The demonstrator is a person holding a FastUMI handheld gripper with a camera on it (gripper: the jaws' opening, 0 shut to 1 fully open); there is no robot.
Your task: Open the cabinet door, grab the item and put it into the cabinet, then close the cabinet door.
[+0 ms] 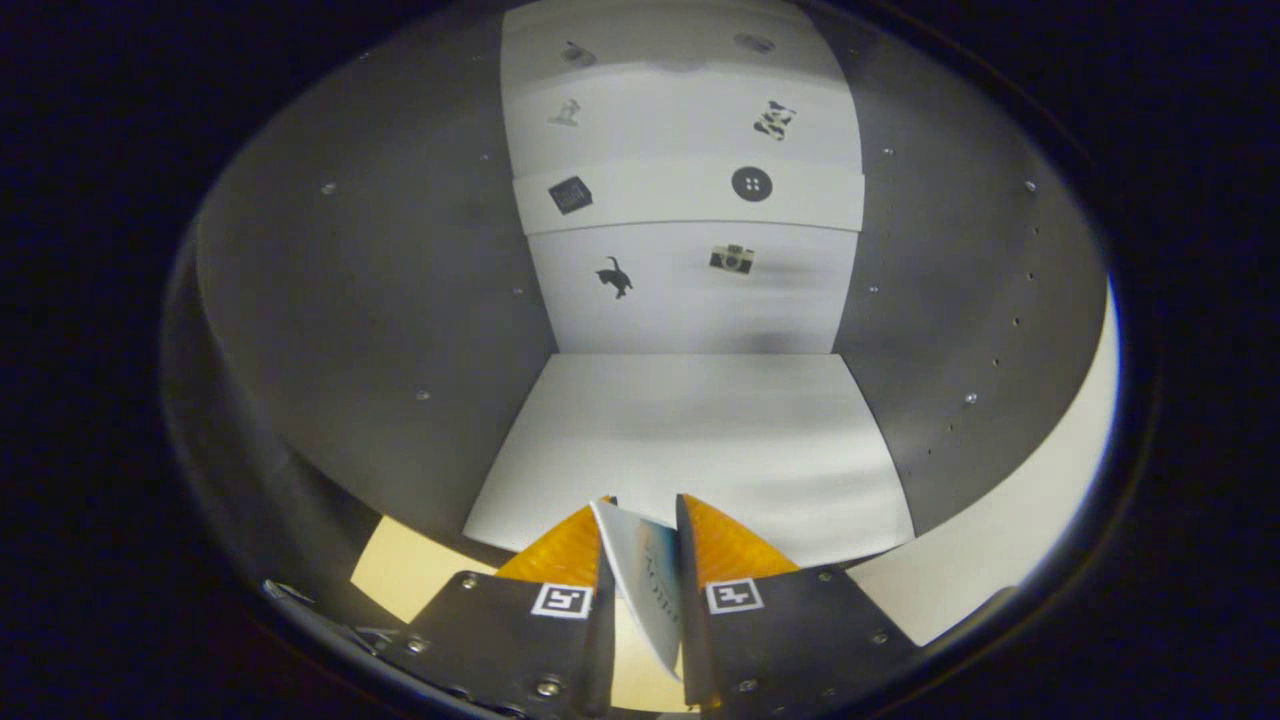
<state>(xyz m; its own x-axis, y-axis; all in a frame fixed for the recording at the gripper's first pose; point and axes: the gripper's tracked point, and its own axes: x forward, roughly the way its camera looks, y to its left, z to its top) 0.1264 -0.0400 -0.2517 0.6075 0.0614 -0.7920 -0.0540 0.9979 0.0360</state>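
My gripper (pixel 642 520) is shut on a thin flat item (pixel 645 570), a white card or packet with a blue patch, held edge-up between both fingers. The fingertips (pixel 722 540) sit at the front edge of the cabinet's white floor (pixel 690 440). The cabinet is open before me: grey side walls (pixel 380 320) left and right, and a white back panel (pixel 690 290) carrying small black pictures. The door itself cannot be made out.
The cabinet's pale front edge (pixel 1000 540) curves along the right, and a pale strip (pixel 410 575) shows below the left wall. Small screws and holes dot both side walls. Above the back panel run white bands (pixel 690 190) with more small pictures.
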